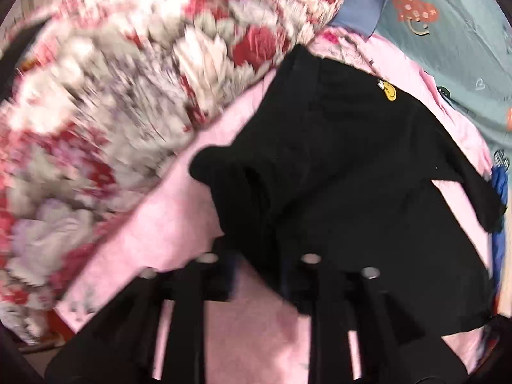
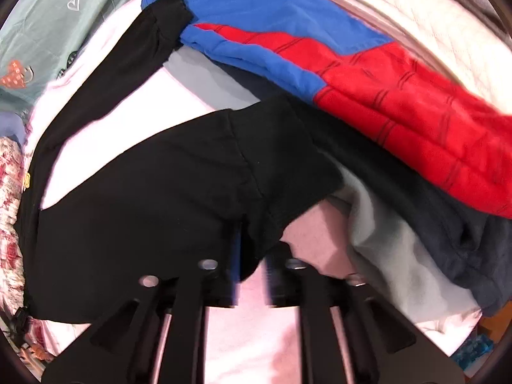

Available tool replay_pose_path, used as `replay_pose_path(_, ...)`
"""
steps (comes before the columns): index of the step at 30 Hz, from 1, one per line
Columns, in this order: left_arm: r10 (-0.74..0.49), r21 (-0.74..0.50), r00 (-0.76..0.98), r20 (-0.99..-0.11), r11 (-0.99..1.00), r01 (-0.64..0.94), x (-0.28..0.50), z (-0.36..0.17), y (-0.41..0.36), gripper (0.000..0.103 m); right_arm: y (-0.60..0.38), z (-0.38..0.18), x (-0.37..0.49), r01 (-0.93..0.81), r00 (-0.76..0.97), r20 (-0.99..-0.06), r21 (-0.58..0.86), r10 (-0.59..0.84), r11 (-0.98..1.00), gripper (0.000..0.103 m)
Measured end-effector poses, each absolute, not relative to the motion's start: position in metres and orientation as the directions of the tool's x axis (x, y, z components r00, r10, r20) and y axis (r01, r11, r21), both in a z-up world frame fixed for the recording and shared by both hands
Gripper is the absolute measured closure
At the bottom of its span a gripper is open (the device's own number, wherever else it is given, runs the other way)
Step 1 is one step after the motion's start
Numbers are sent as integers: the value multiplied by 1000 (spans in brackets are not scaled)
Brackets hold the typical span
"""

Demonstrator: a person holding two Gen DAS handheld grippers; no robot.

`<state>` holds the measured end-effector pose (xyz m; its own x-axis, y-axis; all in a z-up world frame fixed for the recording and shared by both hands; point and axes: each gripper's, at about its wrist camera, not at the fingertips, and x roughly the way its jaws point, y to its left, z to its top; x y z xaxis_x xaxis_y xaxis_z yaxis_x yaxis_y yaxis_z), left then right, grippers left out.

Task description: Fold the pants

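Black pants (image 1: pixel 345 166) with a small yellow smiley badge (image 1: pixel 388 91) lie on a pink sheet (image 1: pixel 160 224). My left gripper (image 1: pixel 256 256) is shut on a fold of the black pants at their near edge. In the right wrist view the black pants (image 2: pixel 153 192) spread across the pink sheet (image 2: pixel 249 345), one leg (image 2: pixel 128 57) running away to the upper left. My right gripper (image 2: pixel 252 268) is shut on the pants' near leg end, cloth pinched between the fingers.
A flowered quilt (image 1: pixel 112 112) is bunched to the left. A teal patterned sheet (image 1: pixel 454 32) lies at the far right. A blue and red garment (image 2: pixel 320 57) and dark navy (image 2: pixel 448 230) and grey clothes (image 2: pixel 393 256) are piled at the right.
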<state>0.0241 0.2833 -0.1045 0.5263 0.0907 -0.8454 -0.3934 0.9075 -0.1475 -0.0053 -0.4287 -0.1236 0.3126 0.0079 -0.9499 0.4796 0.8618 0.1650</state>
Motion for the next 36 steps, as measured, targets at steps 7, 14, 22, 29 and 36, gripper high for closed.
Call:
replay_pose_path(7, 154, -88, 673, -723, 946, -311, 12, -31, 257, 35, -421, -36, 0, 435, 479, -871, 127, -110, 892, 60)
replay_pose_path(14, 19, -133, 622, -783, 971, -197, 118, -56, 221, 36, -411, -70, 135, 319, 530, -838, 338, 129, 885, 60)
replay_pose_path(22, 8, -126, 488, -873, 963, -240, 177, -123, 221, 39, -425, -122, 204, 392, 486, -868, 320, 101, 862, 60)
replay_pose_path(29, 44, -77, 455, -890, 967, -245, 190, -143, 216, 39, -434, -142, 226, 408, 513, -858, 280, 35, 869, 60)
replay_pose_path(36, 70, -25, 450, -890, 979, -203, 193, -142, 207, 58, -439, -102, 227, 404, 584, -809, 220, -66, 888, 90)
